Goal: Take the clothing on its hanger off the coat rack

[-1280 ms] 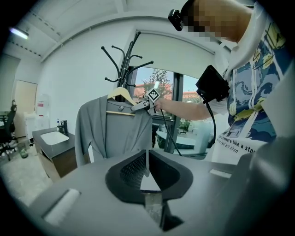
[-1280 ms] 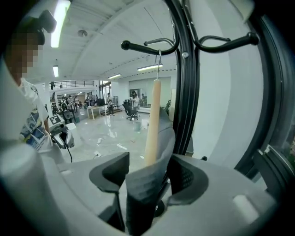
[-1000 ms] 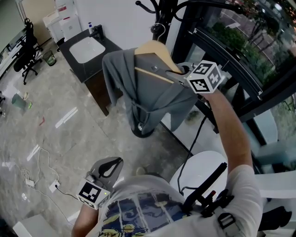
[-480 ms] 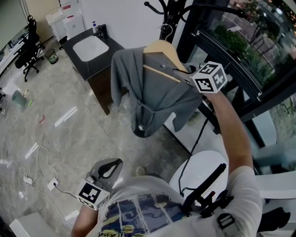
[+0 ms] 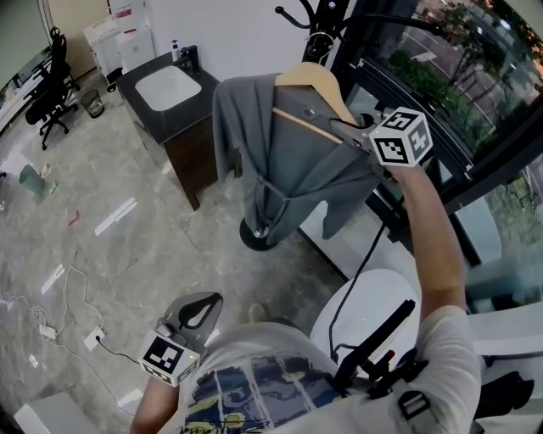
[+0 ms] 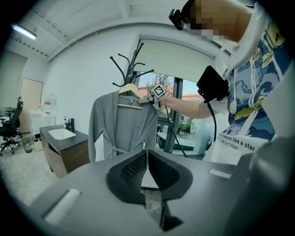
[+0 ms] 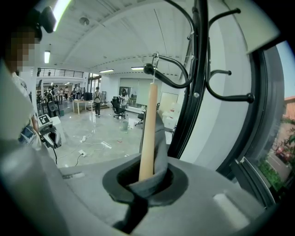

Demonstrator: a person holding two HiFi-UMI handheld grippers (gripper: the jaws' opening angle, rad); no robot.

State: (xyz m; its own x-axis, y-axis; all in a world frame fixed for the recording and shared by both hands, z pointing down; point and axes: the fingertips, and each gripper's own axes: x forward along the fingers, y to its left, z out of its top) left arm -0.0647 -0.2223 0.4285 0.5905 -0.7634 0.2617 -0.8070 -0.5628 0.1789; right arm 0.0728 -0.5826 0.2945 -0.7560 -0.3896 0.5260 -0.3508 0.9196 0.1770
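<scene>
A grey robe (image 5: 284,161) hangs on a wooden hanger (image 5: 310,79) beside the black coat rack (image 5: 316,21). My right gripper (image 5: 352,129) is raised and shut on the hanger's right shoulder, with the robe's cloth pinched in as well. In the right gripper view the hanger (image 7: 148,133) and grey cloth (image 7: 160,143) rise out of the gripper (image 7: 146,177). The metal hook (image 7: 155,60) sits at a curved rack arm (image 7: 170,76). My left gripper (image 5: 216,298) hangs low by the person's body, shut and empty. It (image 6: 146,154) faces the robe (image 6: 124,129).
A dark cabinet with a white sink (image 5: 170,89) stands left of the rack's round base (image 5: 254,237). Black window frames (image 5: 441,161) run along the right. A white round seat (image 5: 373,305) is below my right arm. Cables (image 5: 59,314) lie on the floor.
In the head view my right gripper has shifted up and to the right with the hanger and robe. The left gripper has stayed where it was.
</scene>
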